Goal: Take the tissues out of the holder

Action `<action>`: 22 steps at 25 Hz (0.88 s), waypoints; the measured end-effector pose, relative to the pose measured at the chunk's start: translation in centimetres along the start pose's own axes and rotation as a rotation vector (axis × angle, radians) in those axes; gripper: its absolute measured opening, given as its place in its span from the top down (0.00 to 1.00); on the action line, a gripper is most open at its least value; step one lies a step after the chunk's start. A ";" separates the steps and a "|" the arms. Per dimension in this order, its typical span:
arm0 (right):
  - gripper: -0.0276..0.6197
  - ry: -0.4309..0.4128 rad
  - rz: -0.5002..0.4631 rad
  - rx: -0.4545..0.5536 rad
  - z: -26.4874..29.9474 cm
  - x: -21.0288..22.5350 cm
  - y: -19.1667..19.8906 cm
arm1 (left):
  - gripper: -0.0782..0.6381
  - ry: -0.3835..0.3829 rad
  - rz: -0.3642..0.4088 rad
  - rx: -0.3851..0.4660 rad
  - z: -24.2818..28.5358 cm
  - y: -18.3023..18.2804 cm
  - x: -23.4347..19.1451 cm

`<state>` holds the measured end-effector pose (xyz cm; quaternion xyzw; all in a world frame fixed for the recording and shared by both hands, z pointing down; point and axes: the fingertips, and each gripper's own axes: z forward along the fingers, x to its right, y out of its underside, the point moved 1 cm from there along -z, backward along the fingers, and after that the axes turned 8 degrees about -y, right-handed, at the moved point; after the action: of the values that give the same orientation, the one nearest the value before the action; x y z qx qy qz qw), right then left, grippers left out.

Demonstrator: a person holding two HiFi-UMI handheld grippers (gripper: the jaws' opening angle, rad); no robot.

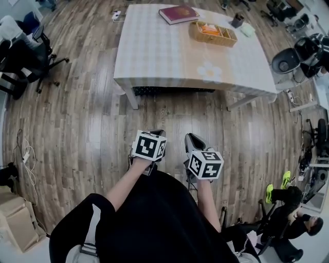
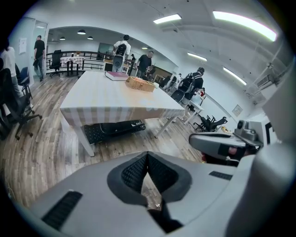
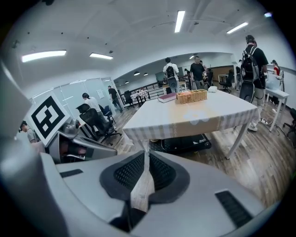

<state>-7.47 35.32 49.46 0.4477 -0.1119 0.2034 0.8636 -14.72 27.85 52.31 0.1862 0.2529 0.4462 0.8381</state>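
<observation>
Item 1, wooden floor point(image 1: 77, 118): a broad stretch of it lies between the tools and the work, so I judge the approach has yet to be made

Item 2, table point(image 1: 169, 51): covered in a checked cloth and standing well ahead of both tools. It bears everything the task needs, all grouped towards its far end

Item 3, black case point(image 2: 113, 129): lies on the floor beneath the table, out of the way, and is no part of the job as I read it

Item 4, holder point(image 1: 212, 34): a wicker basket on the far right part of the tabletop, near the book. It is upright and open at the top, which should let jaws reach in from above

Item 5, book point(image 1: 178, 14): maroon, lying flat by the far edge, to the left of the holder

Item 6, left gripper point(image 2: 147, 155): I have it low, close to the body, pointing down and forward. The jaw tips meet with nothing between them, and I take it as carried closed because nothing is in reach

Item 7, right gripper point(image 3: 147, 153): beside the left and apart from it, jaws likewise together and empty

Item 8, tissues point(image 1: 208, 29): pale and orange contents inside the holder, too small for me to tell packets from loose sheets. None are out yet
</observation>
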 end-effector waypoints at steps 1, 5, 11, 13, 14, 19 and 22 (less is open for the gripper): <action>0.92 0.001 -0.002 -0.002 0.5 0.1 -0.4 | 0.89 0.004 0.000 0.002 0.2 -0.6 -0.3; 0.88 -0.033 -0.010 -0.001 2.2 -0.2 -1.8 | 0.89 0.020 0.004 -0.001 1.1 -1.9 -1.4; 0.83 -0.023 -0.016 0.009 4.0 -0.2 -3.7 | 0.89 0.063 0.034 -0.007 2.4 -3.9 -1.9; 0.83 -0.015 -0.007 0.010 4.4 0.0 -4.0 | 0.89 0.076 0.037 -0.013 2.9 -4.4 -1.9; 0.83 -0.014 -0.004 0.005 4.5 0.1 -4.0 | 0.89 0.074 0.038 -0.017 3.1 -4.6 -2.1; 0.83 -0.008 0.033 -0.017 5.1 1.1 -3.5 | 0.89 0.082 0.046 -0.046 4.1 -5.1 -2.0; 0.83 -0.018 0.049 -0.021 5.5 1.8 -3.7 | 0.89 0.084 0.044 -0.058 4.7 -5.7 -1.9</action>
<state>-4.30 29.36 50.60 0.4373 -0.1327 0.2193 0.8620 -9.08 22.86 53.54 0.1486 0.2706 0.4788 0.8218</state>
